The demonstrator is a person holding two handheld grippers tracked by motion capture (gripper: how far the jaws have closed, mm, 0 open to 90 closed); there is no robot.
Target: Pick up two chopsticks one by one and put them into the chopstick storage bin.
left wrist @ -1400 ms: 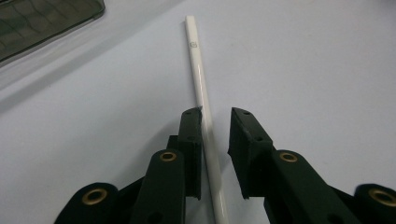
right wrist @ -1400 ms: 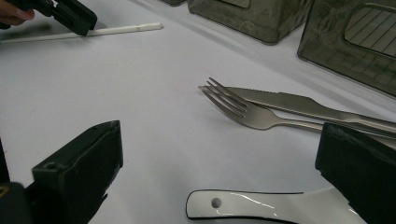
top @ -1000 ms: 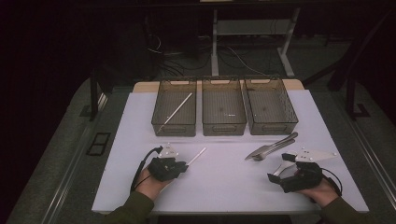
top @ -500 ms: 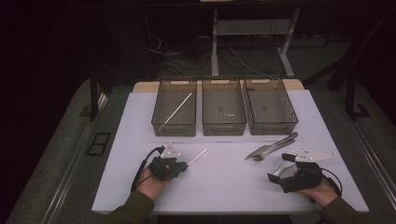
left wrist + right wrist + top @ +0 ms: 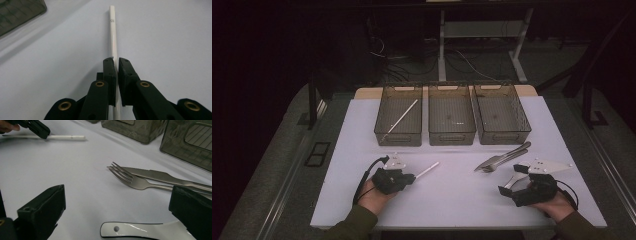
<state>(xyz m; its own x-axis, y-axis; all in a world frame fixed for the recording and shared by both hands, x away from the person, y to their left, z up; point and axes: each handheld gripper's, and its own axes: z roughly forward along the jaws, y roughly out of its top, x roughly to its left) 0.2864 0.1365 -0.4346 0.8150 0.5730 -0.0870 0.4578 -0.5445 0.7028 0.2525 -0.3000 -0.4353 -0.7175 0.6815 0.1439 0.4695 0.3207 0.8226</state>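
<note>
A thin white stick [image 5: 428, 170] lies on the white table, pointing toward the bins. My left gripper [image 5: 412, 176] is shut on its near part. In the left gripper view both pads press on the stick [image 5: 113, 37] and the gripper [image 5: 117, 61] points along it. My right gripper [image 5: 507, 189] rests at the front right with its jaws wide apart. In the right gripper view the handle of a white spoon [image 5: 140, 231] lies on the table between the jaws of that gripper [image 5: 116, 195], untouched. A metal fork [image 5: 130, 178] and knife [image 5: 155, 176] lie just beyond.
Three dark mesh bins stand in a row at the back: left [image 5: 399, 136], middle [image 5: 451, 136], right [image 5: 504, 136]. Another white stick [image 5: 401, 119] lies in the left bin. The fork and knife [image 5: 502, 156] sit in front of the right bin.
</note>
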